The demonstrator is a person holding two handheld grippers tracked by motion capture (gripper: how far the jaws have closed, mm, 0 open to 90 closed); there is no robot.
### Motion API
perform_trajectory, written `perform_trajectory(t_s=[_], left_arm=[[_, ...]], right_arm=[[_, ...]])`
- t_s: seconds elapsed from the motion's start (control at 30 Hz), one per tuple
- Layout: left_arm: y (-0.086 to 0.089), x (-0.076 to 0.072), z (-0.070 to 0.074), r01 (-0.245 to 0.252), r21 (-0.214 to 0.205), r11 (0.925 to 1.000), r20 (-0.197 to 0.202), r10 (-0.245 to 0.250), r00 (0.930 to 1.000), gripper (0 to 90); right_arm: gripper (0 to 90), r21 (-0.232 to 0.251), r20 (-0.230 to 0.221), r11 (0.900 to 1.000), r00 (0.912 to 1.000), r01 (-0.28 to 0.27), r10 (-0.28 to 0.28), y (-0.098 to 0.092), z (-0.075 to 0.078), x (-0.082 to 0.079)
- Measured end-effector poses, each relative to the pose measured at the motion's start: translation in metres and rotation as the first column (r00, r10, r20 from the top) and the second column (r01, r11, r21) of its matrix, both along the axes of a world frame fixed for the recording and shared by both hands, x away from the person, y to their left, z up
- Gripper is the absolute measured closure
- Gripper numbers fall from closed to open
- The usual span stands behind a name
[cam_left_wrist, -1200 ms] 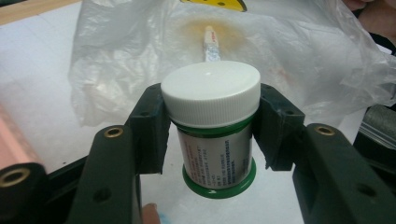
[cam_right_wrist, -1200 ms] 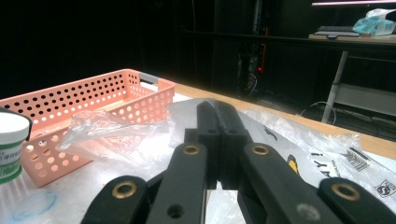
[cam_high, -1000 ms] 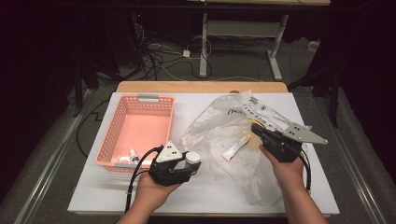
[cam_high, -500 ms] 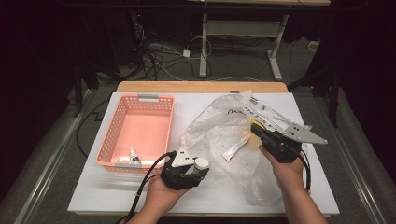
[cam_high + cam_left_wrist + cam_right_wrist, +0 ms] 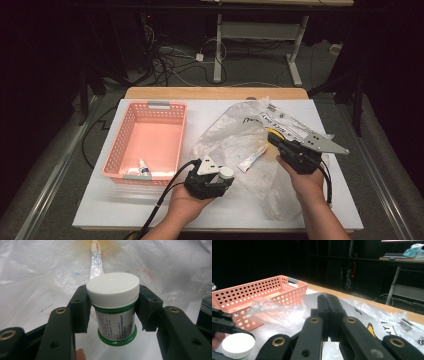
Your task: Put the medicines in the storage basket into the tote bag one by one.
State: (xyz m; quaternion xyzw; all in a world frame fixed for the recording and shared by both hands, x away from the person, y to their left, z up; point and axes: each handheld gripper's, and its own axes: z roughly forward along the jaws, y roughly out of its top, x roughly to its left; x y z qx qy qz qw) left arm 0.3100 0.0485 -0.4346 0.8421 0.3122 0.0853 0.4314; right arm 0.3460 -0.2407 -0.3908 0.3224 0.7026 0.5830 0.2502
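your left gripper is clamped on a small jar with a white ribbed screw cap and a green-rimmed printed label, its pads pressing the jar from both sides just under the cap. in the high view that gripper sits at lower centre of the frame, the jar's cap facing up, at the near edge of a crumpled clear plastic bag. through the bag, above the jar, lies a thin white tube. your right gripper has its jaws pressed together on a fold of the same bag; in the high view it rests right of centre on the plastic. at centre left stands a pink perforated plastic basket, with a small white dropper bottle in its near right corner. everything sits on a white table top.
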Motion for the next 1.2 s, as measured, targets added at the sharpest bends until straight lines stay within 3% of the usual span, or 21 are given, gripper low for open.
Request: perform_trajectory(t_s=[0.2, 0.7, 1.2], left_arm=[[-0.019, 0.01, 0.001, 0.017, -0.022, 0.9996, 0.011, -0.017, 0.9998, 49.3], [-0.071, 0.034, -0.004, 0.066, -0.032, 0.9973, 0.035, -0.065, 0.9973, 49.2], [-0.116, 0.062, -0.019, 0.056, -0.028, 0.998, 0.061, -0.054, 0.9967, 49.2]], right_arm=[[90.0, -0.002, 0.003, 1.0, 1.0, 0.0, 0.0, -0.001, 0.0, 0.0], [90.0, 0.008, 0.0, 1.0, 1.0, -0.001, 0.001, 0.0, 0.001, 0.0], [90.0, 0.014, 0.003, 0.9999, 1.0, -0.002, 0.002, -0.002, 0.002, 0.001]])
